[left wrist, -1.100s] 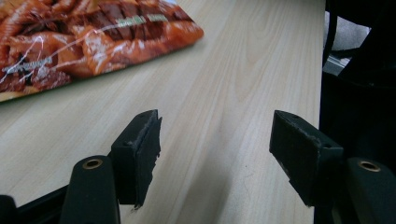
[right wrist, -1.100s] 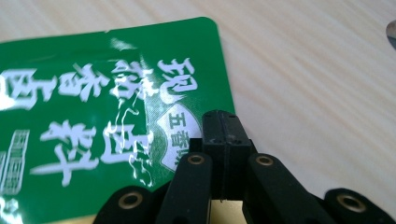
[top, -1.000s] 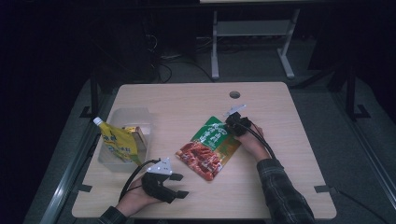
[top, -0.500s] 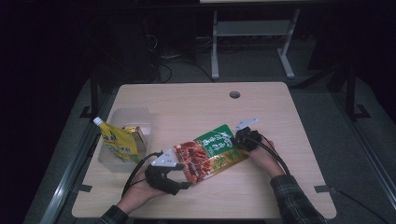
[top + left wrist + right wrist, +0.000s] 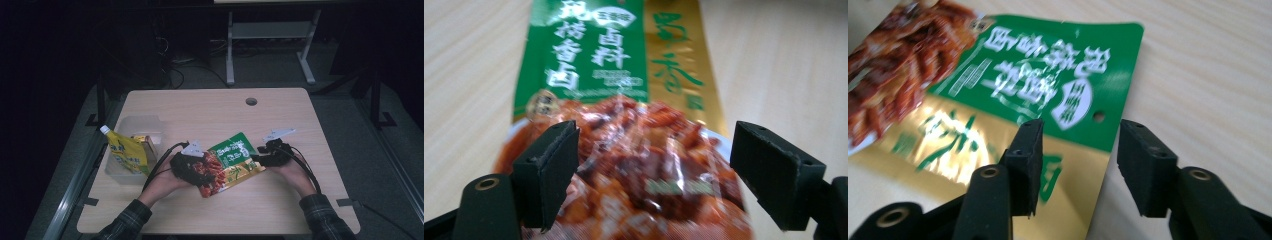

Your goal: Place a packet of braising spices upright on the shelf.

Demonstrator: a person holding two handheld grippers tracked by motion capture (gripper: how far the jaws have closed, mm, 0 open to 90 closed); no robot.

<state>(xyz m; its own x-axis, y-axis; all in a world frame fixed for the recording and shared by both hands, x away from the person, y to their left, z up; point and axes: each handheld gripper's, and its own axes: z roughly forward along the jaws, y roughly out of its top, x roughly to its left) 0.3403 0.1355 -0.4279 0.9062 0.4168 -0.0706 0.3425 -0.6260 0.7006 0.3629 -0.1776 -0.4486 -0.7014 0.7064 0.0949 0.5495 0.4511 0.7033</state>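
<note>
Since a second ago the snack bag (image 5: 227, 162) has slid nearer the left gripper (image 5: 192, 167), lying flat mid-table, long axis running between both grippers, whose jaws have just been opening, the right gripper (image 5: 260, 159) letting go

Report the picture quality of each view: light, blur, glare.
High view: dim, dark surround, lit table sharp. Left gripper view: bright, snack pouch blurred near the jaws, sheen on its red print. Right gripper view: pouch lettering smeared, glare on the gold band.
</note>
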